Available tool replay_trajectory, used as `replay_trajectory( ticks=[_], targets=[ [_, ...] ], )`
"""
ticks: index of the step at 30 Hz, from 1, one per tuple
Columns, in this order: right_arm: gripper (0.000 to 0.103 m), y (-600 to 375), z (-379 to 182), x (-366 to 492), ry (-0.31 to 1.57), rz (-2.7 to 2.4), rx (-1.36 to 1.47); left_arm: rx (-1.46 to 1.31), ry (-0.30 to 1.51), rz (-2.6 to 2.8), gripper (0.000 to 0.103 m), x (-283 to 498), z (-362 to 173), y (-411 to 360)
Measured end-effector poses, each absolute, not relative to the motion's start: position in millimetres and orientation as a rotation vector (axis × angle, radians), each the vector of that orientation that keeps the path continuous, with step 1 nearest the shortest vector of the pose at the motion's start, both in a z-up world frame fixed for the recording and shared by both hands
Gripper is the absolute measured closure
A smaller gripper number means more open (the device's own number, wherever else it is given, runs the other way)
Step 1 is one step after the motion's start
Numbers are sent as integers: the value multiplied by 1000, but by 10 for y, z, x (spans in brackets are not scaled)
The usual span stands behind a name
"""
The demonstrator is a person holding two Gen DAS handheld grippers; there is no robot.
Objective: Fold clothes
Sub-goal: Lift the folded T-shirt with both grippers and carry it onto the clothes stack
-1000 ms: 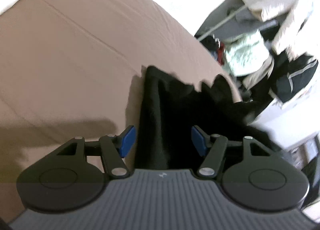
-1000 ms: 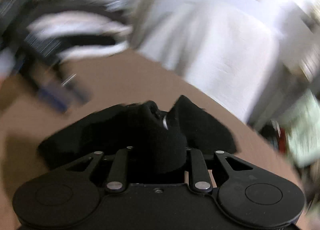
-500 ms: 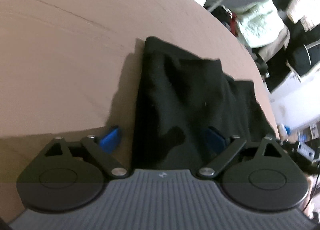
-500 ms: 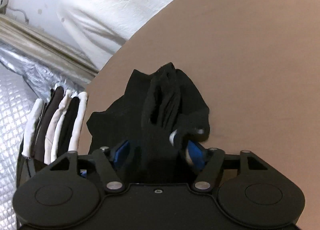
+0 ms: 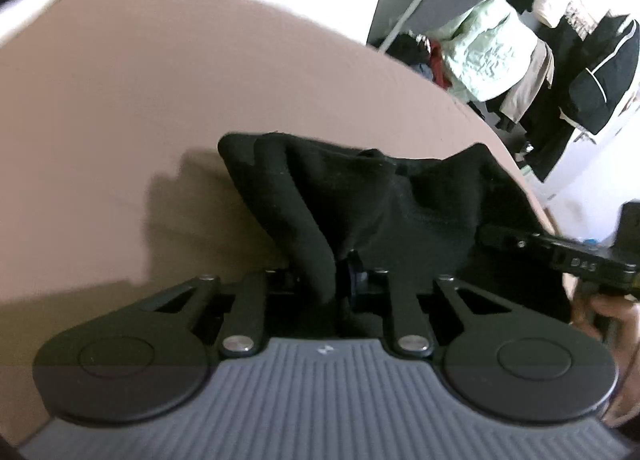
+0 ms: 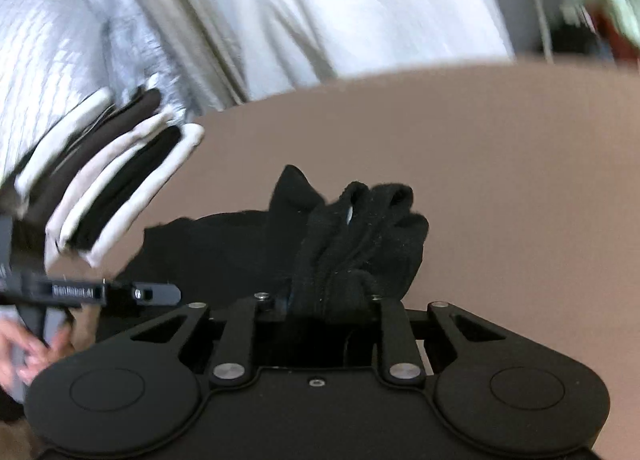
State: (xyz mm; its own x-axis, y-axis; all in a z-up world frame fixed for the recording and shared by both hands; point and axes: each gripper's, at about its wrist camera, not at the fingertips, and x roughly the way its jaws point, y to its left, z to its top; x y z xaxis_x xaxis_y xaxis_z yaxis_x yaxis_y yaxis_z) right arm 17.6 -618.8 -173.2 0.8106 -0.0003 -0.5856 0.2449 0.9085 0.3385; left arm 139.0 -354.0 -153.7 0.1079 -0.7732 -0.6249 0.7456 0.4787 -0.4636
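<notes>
A black garment (image 5: 380, 200) lies bunched on the brown bed sheet (image 5: 160, 100). In the left wrist view my left gripper (image 5: 334, 280) is shut on a rolled edge of that garment, the cloth pinched between the jaws. In the right wrist view my right gripper (image 6: 320, 300) is shut on another bunched part of the black garment (image 6: 360, 232), which rises in folds just ahead of the jaws. Each view shows the other gripper's body at its edge: the right gripper's at the right of the left view, the left gripper's at the left of the right view, with a hand (image 6: 24, 348) on it.
A stack of folded white and dark clothes (image 6: 108, 180) sits at the left of the sheet (image 6: 500, 180). Hanging clothes and a pale green item (image 5: 492, 52) crowd the area past the bed's far right edge. A white drape (image 6: 320, 12) hangs behind the bed.
My left gripper has gone from open around the garment to shut on its edge. The right gripper keeps its hold and has swung, and the garment is now pulled between both grippers.
</notes>
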Motion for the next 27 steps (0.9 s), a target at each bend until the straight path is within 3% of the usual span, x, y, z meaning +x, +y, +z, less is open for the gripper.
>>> replay_trajectory(
  ticks=[12,19,27],
  targets=[
    [80,-5426,-811,103,423,-68,194,-48,638,-944,86,757,-550,-2522],
    [80,-4919,-751,390,438,24,141,-61,512,-813,86,537,-116,-1887],
    [82,-4487,269,1128,388,212,-169,-134,432,-674,86,906,429,-1324]
  ],
)
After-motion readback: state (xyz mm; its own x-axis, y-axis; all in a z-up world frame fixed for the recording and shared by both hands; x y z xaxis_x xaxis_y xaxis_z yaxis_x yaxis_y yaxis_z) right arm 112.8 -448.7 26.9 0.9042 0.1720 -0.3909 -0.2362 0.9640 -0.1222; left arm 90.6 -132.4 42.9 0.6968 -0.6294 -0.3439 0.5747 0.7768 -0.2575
